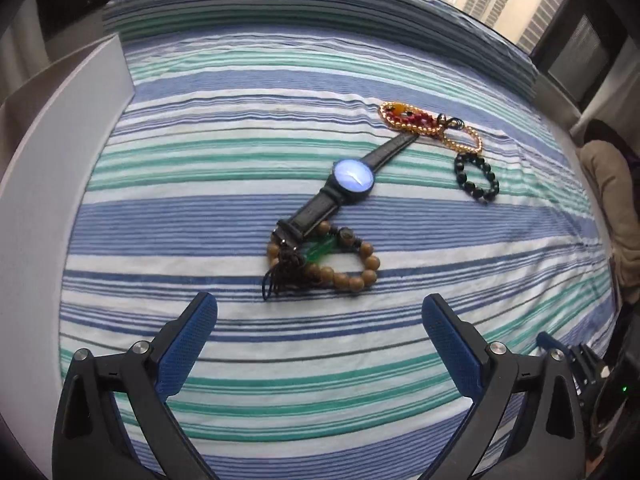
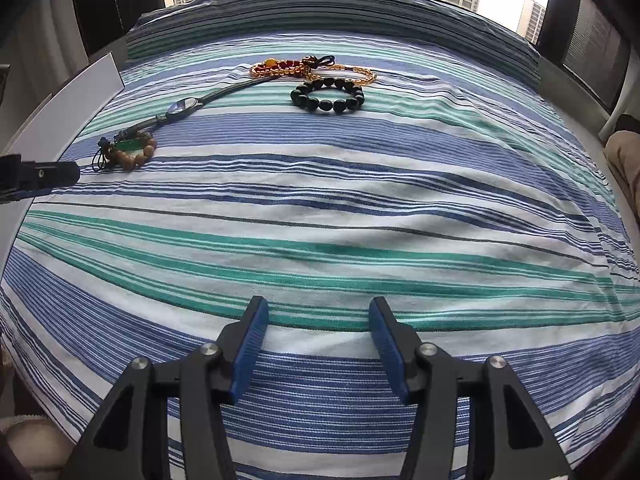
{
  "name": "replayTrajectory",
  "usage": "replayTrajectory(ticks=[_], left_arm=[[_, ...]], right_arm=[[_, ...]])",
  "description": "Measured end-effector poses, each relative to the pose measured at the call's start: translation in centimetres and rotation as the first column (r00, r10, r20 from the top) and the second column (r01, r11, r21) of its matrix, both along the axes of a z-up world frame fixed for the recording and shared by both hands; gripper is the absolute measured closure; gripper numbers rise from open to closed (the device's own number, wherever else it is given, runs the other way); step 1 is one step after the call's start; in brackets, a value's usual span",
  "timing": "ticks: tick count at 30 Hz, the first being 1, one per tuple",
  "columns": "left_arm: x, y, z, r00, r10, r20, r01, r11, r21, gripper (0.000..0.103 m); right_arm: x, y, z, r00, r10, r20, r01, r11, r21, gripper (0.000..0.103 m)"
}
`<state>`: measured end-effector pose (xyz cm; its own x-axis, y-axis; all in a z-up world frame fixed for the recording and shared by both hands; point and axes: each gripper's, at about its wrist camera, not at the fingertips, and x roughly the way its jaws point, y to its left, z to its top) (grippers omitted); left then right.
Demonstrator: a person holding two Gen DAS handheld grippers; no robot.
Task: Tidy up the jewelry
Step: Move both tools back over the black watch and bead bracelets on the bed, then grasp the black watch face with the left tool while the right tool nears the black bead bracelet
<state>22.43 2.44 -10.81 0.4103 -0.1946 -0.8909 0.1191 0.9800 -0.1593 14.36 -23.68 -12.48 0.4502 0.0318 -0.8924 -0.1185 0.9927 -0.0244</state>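
A black-strapped watch [image 1: 353,176] [image 2: 182,107] lies diagonally on the striped bedsheet [image 1: 200,216] [image 2: 320,208]. At its lower strap end sits a brown wooden bead bracelet [image 1: 352,272] [image 2: 138,156] with a green pendant and a dark tassel. Farther back lie a black bead bracelet [image 1: 478,178] [image 2: 328,94] and an amber and red bead strand [image 1: 424,122] [image 2: 312,69]. My left gripper [image 1: 319,308] hovers open just short of the wooden bracelet, nothing between its blue pads. In the right wrist view its black tip [image 2: 44,176] shows at the left edge. My right gripper [image 2: 318,308] stands open over bare sheet, far from the jewelry.
A white flat panel [image 1: 64,128] [image 2: 76,96] borders the bed's left side. Windows with tower blocks run behind the bed's far edge. A beige-clad leg of a person [image 1: 612,200] is at the right edge. Wide stretches of sheet lie between the right gripper and the jewelry.
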Motion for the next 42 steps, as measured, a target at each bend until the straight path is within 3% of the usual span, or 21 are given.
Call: replayTrajectory(ticks=[3, 7, 11, 15, 16, 21, 28, 32, 35, 38, 42], left_arm=[[4.6, -2.2, 0.0, 0.995, -0.086, -0.041, 0.088, 0.994, 0.06, 0.001], [9.0, -6.0, -2.4, 0.97, -0.206, -0.131, 0.222, 0.967, 0.128, 0.003], [11.7, -7.6, -4.9, 0.958, -0.212, -0.194, 0.248, 0.951, 0.183, 0.012], [12.4, -7.6, -5.7, 0.958, -0.207, -0.198, 0.243, 0.953, 0.18, 0.036], [12.2, -7.5, -5.4, 0.96, -0.214, -0.179, 0.246, 0.953, 0.178, 0.063], [11.9, -5.9, -4.9, 0.971, -0.168, -0.171, 0.193, 0.971, 0.142, 0.062], [9.9, 2.2, -1.8, 0.994, -0.003, -0.108, 0.01, 0.998, 0.06, 0.062], [7.4, 6.7, -0.7, 0.993, 0.072, -0.094, -0.065, 0.995, 0.075, 0.062], [5.1, 8.5, -1.2, 0.987, 0.112, -0.113, -0.105, 0.993, 0.062, 0.062], [2.4, 9.7, -2.1, 0.979, 0.131, -0.153, -0.124, 0.991, 0.057, 0.062], [0.5, 9.7, -2.7, 0.979, 0.143, -0.149, -0.138, 0.99, 0.044, 0.062]], right_arm=[[-0.1, 0.0, 0.0, 1.0, 0.0, 0.002, 0.0, 1.0, 0.001, 0.048], [-0.1, 0.0, 0.1, 1.0, -0.001, 0.005, 0.001, 1.0, 0.001, 0.048], [-0.1, 0.0, 0.1, 1.0, -0.001, 0.002, 0.001, 1.0, 0.003, 0.048], [-0.1, 0.2, 0.0, 1.0, 0.01, 0.002, -0.01, 1.0, 0.003, 0.045], [-0.1, 0.2, 0.0, 1.0, 0.009, 0.002, -0.009, 1.0, 0.005, 0.045], [-0.1, 0.5, 0.0, 1.0, 0.016, 0.0, -0.016, 1.0, 0.004, 0.039], [0.1, 0.2, 0.0, 1.0, 0.011, -0.015, -0.01, 1.0, 0.026, 0.038], [1.5, -1.7, 1.0, 0.997, 0.003, -0.078, 0.013, 0.979, 0.201, 0.038], [4.9, -2.6, 3.1, 0.998, 0.013, -0.064, 0.002, 0.974, 0.225, 0.038], [10.4, -2.0, 5.4, 0.997, 0.083, 0.005, -0.082, 0.982, 0.168, 0.038], [19.0, 1.5, 3.4, 0.958, 0.275, -0.086, -0.267, 0.959, 0.092, 0.043]])
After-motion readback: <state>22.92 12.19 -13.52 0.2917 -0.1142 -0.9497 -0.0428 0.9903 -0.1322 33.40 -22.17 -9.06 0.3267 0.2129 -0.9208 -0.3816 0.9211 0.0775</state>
